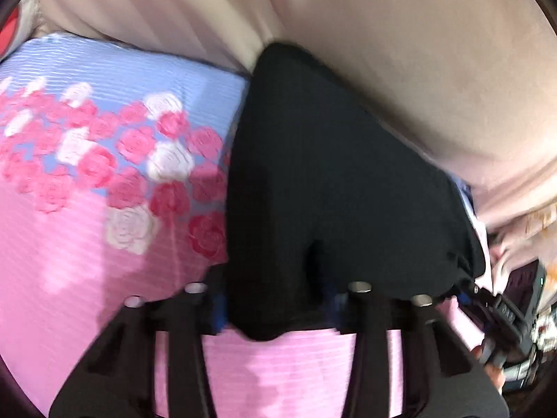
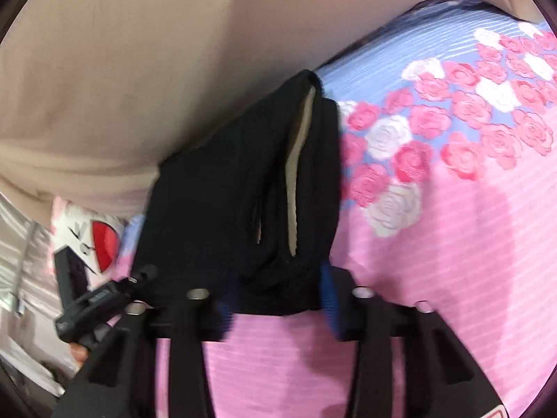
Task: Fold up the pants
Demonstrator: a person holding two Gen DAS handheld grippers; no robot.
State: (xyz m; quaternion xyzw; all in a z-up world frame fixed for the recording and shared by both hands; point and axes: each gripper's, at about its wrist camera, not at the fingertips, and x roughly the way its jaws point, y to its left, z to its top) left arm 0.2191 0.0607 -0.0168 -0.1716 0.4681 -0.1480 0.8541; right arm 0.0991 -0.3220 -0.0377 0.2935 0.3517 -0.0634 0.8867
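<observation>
Black pants (image 1: 330,174) lay bunched on a bed covered by a pink and blue bedspread (image 1: 87,244) printed with roses, close to its far edge where beige curtains (image 1: 383,52) hung. The left hand-held gripper (image 1: 278,313) had its fingers spread partway, with a fold of the pants between them. The right hand-held gripper (image 2: 278,299) likewise held the pants' near end (image 2: 271,278) between blue-padded fingers (image 2: 329,299). A pale lining (image 2: 296,181) showed inside the cloth. No containers were visible.
</observation>
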